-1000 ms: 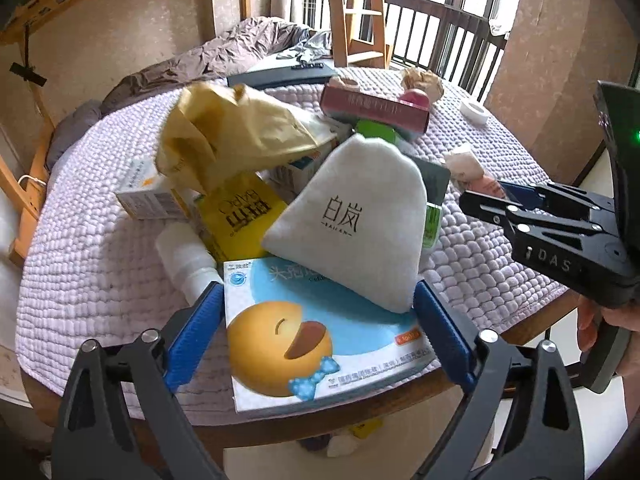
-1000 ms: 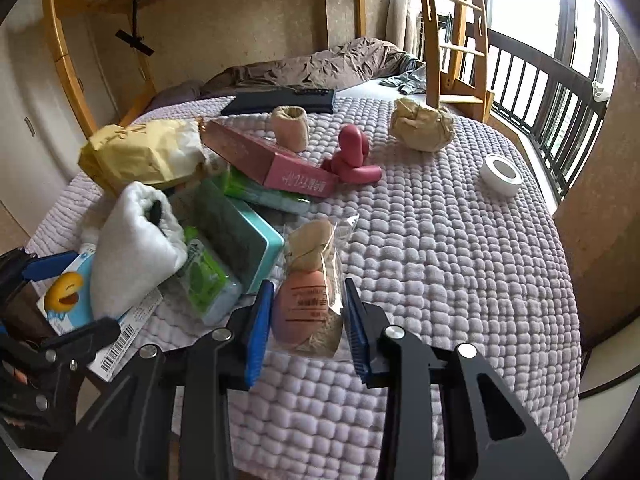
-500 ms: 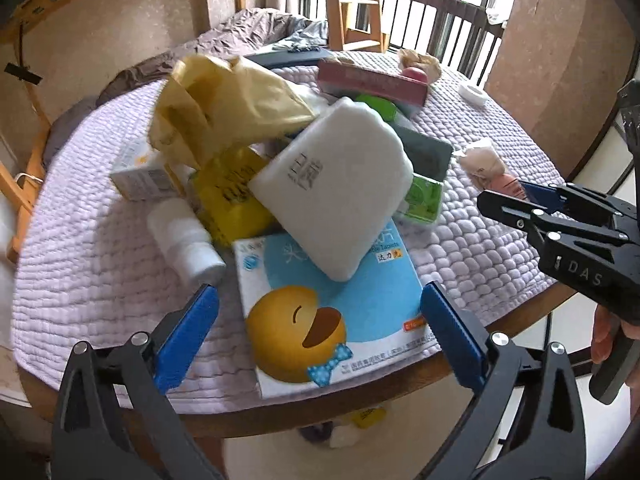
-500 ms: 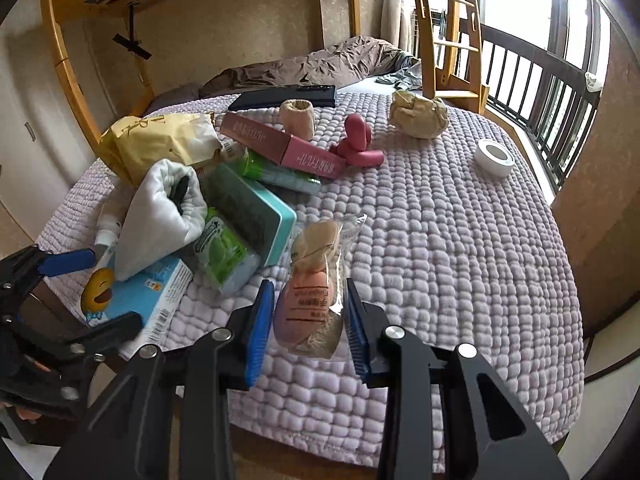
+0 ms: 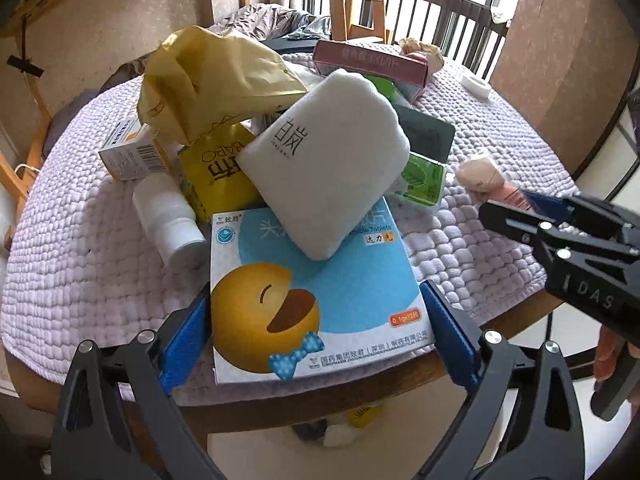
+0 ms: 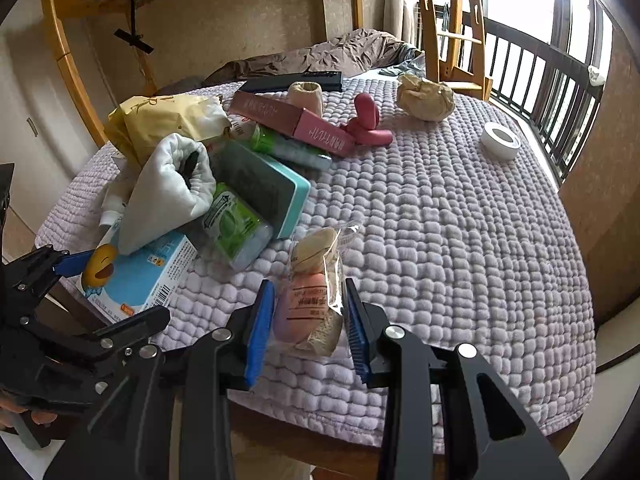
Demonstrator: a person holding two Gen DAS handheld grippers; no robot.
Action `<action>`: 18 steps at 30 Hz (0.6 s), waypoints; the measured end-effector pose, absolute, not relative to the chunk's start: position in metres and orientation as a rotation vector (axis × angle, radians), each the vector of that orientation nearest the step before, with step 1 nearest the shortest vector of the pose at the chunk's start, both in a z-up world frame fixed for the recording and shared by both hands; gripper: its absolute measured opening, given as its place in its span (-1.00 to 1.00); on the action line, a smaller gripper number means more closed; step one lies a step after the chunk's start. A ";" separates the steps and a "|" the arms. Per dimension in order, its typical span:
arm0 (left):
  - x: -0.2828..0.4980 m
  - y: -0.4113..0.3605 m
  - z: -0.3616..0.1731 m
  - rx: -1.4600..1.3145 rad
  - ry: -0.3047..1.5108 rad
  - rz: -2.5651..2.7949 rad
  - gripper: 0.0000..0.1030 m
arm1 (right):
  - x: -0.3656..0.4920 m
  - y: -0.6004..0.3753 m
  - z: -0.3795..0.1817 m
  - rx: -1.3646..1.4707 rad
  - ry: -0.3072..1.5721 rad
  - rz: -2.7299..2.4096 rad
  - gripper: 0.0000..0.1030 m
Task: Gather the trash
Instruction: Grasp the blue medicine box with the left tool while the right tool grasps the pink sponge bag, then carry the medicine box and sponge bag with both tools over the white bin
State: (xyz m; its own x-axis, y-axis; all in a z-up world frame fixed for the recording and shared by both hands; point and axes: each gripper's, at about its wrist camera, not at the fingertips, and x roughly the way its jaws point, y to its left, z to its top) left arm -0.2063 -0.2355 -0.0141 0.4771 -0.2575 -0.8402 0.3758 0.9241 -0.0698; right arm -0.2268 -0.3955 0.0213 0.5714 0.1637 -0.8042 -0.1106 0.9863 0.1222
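Observation:
A blue tablet box with a yellow smiley face lies at the near table edge; my left gripper straddles it, jaws wide, pads touching or nearly touching its sides. A white pouch leans on the box. My right gripper straddles a clear packet of pink and beige sponges, jaws at its sides; the grip is unclear. The packet shows in the left wrist view, the box in the right wrist view.
On the quilted round table: yellow paper bag, yellow box, white bottle, pink carton, teal-edged case, green packet, crumpled paper ball, tape roll, red object.
My left gripper has moved forward so its pads now flank the smiley box. The right gripper has stayed around the sponge packet and the view has drawn back slightly.

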 end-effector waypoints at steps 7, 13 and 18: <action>-0.211 -0.207 0.005 0.031 1.012 -0.431 0.89 | -0.232 -0.405 0.024 0.197 0.951 0.195 -0.33; -0.221 -0.196 0.014 -0.008 0.997 -0.439 0.89 | -0.242 -0.404 0.029 0.230 0.944 0.203 -0.33; -0.225 -0.189 0.009 0.018 1.009 -0.427 0.89 | -0.248 -0.396 0.027 0.206 0.957 0.202 -0.33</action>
State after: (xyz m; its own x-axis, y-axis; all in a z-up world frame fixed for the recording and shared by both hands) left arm -0.2254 -0.1887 0.0089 0.4579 -0.3383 -0.8221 0.3545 0.9175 -0.1802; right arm -0.2475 -0.3957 0.0268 0.5604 0.2601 -0.7863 -0.0793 0.9619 0.2617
